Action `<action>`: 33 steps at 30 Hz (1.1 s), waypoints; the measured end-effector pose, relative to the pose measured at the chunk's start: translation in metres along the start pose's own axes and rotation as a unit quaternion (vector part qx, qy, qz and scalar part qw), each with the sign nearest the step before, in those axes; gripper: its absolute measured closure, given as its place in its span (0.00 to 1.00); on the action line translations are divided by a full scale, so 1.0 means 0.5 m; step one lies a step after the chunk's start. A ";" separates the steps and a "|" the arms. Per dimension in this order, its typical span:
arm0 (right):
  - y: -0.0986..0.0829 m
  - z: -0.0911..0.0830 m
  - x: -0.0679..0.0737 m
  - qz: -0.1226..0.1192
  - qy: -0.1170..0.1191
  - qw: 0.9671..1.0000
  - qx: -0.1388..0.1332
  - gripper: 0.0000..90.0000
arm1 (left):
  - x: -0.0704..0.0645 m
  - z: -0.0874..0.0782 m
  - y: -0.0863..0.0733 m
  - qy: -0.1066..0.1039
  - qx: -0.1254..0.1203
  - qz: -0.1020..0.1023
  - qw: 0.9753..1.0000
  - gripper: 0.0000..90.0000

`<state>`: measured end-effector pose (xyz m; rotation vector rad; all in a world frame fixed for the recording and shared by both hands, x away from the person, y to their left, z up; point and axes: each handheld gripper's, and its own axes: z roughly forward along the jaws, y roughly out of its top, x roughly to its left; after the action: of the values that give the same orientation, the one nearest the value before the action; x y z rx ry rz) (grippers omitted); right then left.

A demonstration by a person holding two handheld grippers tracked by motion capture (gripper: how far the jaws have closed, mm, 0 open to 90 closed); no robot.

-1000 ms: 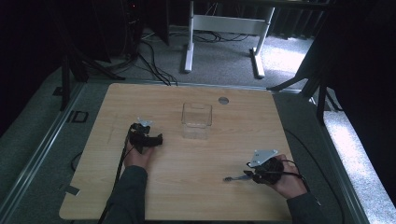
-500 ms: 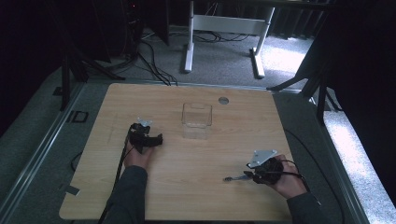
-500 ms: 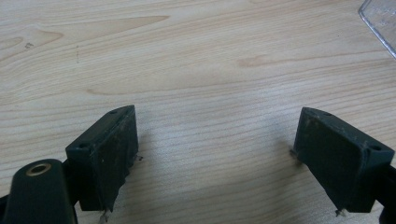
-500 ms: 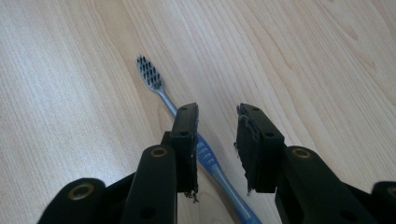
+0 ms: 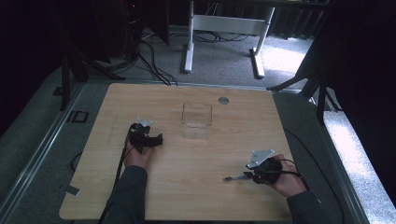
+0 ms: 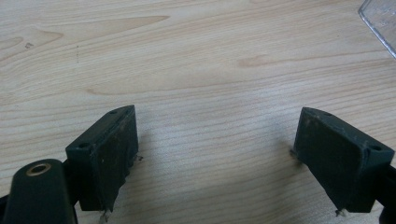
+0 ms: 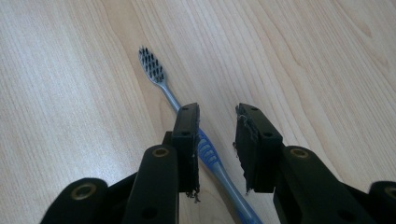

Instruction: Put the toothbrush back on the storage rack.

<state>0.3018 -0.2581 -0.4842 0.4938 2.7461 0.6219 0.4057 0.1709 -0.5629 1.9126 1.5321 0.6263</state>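
A grey-and-blue toothbrush (image 7: 161, 79) lies flat on the wooden table (image 5: 196, 196), bristle head pointing away from my right gripper (image 7: 217, 116). Its blue handle runs between the jaws, close against the left one, with a gap still showing to the other jaw. In the high view the toothbrush (image 5: 232, 178) pokes out leftwards from the right gripper (image 5: 250, 176) near the table's front right. My left gripper (image 6: 217, 135) stands wide open over bare wood with nothing between its jaws, at the left-middle of the table (image 5: 152, 136). A clear plastic box (image 5: 196, 115) stands empty near the table's centre.
A corner of the clear box (image 6: 380, 18) shows at the top right of the left gripper view. A small grey round cap (image 5: 223, 100) is set in the tabletop behind the box. Cables and desk legs lie on the floor beyond the far edge.
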 end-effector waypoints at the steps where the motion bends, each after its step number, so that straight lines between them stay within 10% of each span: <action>1: 0.000 0.000 -0.001 -0.002 0.001 1.000 0.000 0.77 | 0.000 0.000 0.000 0.000 0.000 0.000 1.000 0.15; 33: 0.000 0.005 -0.022 -0.033 0.033 0.998 0.029 0.78 | 0.000 0.000 0.000 0.000 0.000 0.000 1.000 0.15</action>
<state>0.3124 -0.2615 -0.4843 0.4011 2.8378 0.5539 0.4057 0.1709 -0.5629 1.9127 1.5322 0.6261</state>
